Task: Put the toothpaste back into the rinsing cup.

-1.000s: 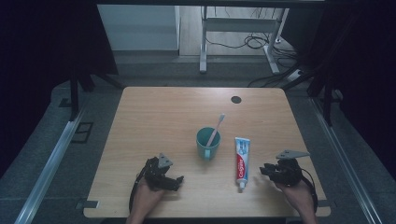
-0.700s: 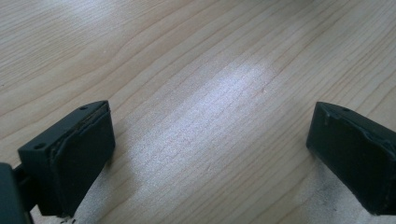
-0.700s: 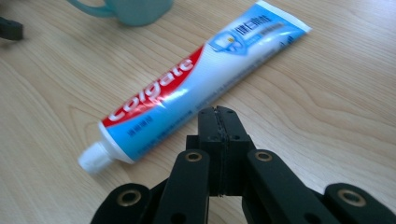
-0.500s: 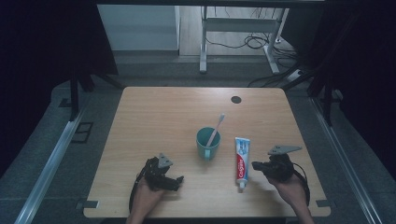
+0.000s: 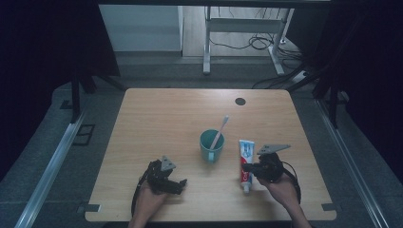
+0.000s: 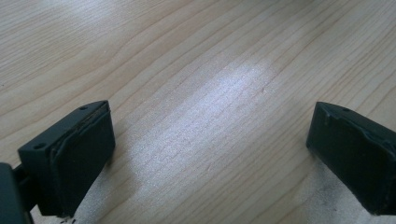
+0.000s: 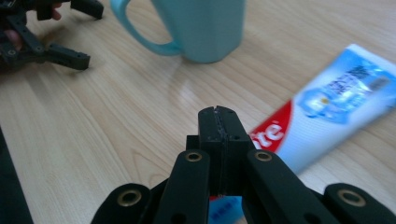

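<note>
The left gripper (image 5: pixel 167 181) sits wide open on the table (image 5: pixel 157 118), the blue cup (image 5: pixel 211 146) (toothbrush (image 5: pixel 219 132) inside) stands in the middle, and the right gripper (image 5: pixel 250 168), jaws squeezed together on nothing, hangs over the toothpaste tube (image 5: pixel 245 157).

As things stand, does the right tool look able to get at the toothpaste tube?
Probably yes. The right tool sits right beside the toothpaste tube with nothing between them, and the mug stands clear. Its jaws are shut, though, so they would need to open first.
</note>
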Demonstrator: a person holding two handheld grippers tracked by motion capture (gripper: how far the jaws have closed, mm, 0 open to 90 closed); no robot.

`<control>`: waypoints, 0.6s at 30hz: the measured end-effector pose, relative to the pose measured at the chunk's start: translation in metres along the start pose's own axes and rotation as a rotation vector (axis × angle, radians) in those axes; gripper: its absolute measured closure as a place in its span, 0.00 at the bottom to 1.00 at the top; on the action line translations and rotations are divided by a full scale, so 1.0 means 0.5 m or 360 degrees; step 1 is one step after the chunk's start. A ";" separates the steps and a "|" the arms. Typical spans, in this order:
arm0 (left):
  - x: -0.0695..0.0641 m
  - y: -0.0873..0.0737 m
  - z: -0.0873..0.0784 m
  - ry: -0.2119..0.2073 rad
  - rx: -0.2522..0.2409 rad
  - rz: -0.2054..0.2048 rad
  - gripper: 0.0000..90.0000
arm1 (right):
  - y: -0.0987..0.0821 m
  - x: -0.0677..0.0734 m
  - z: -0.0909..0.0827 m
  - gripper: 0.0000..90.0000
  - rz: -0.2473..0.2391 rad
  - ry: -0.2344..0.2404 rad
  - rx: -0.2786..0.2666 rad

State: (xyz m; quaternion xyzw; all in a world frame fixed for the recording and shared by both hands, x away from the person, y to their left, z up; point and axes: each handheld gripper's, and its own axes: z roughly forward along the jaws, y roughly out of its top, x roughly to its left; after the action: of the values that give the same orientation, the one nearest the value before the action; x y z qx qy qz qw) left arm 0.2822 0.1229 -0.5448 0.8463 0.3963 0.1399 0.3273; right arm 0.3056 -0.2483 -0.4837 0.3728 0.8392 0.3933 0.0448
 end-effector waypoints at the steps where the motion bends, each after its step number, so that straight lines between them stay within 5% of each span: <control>1: 0.000 0.000 0.000 0.0000 0.0000 -0.0001 0.01 | 0.000 0.003 0.005 0.99 -0.0008 0.0005 0.0006; 18: 0.000 0.000 0.000 -0.0001 0.0000 -0.0001 0.01 | -0.028 0.015 0.053 0.99 -0.0031 0.0032 0.0125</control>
State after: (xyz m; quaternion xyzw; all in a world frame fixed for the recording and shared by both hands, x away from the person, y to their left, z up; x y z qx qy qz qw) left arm 0.2822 0.1229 -0.5448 0.8462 0.3964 0.1396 0.3275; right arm 0.3017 -0.2324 -0.5097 0.3620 0.8580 0.3634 0.0255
